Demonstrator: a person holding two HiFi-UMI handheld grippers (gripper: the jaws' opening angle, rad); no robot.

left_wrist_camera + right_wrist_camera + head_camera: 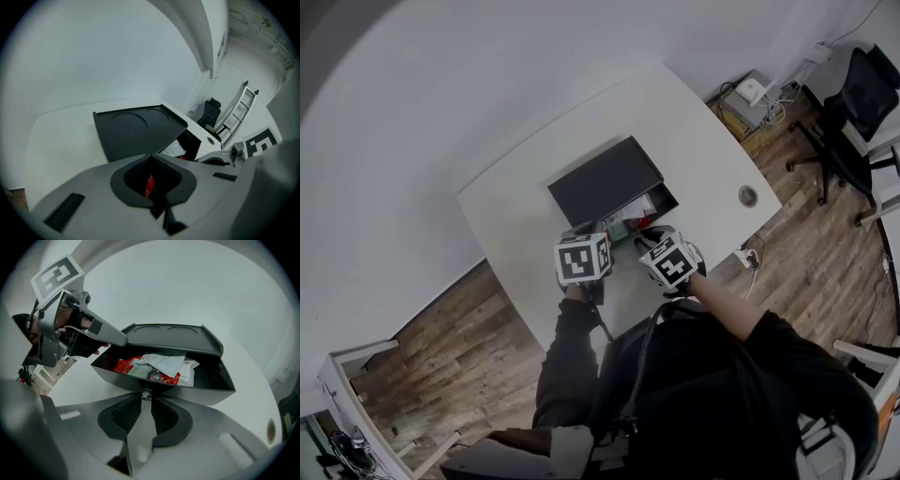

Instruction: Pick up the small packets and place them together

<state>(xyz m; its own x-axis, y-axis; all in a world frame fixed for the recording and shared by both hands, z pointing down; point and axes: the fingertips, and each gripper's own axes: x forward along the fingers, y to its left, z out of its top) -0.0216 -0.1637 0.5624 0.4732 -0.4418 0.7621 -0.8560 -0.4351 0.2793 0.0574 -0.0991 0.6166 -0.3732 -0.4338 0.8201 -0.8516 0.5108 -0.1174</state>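
Observation:
A black box (211,380) stands open on the white table (534,202), its flat lid (168,336) resting over the back half. Inside lie several small packets: red (123,364), white (164,361) and pale green. My right gripper (146,397) hovers at the box's near wall, shut on a thin silver packet (142,427) that stands on edge between its jaws. My left gripper (151,164) is at the box's left side, shut on a small red packet (150,185). In the head view both grippers (589,232) (649,239) meet at the box's front edge.
The table's near edge lies just behind the grippers, with wood floor beyond. A round cable hole (748,195) marks the table's right end. Office chairs (853,103) and a cardboard box with cables (750,98) stand off to the right. A white wall is behind the table.

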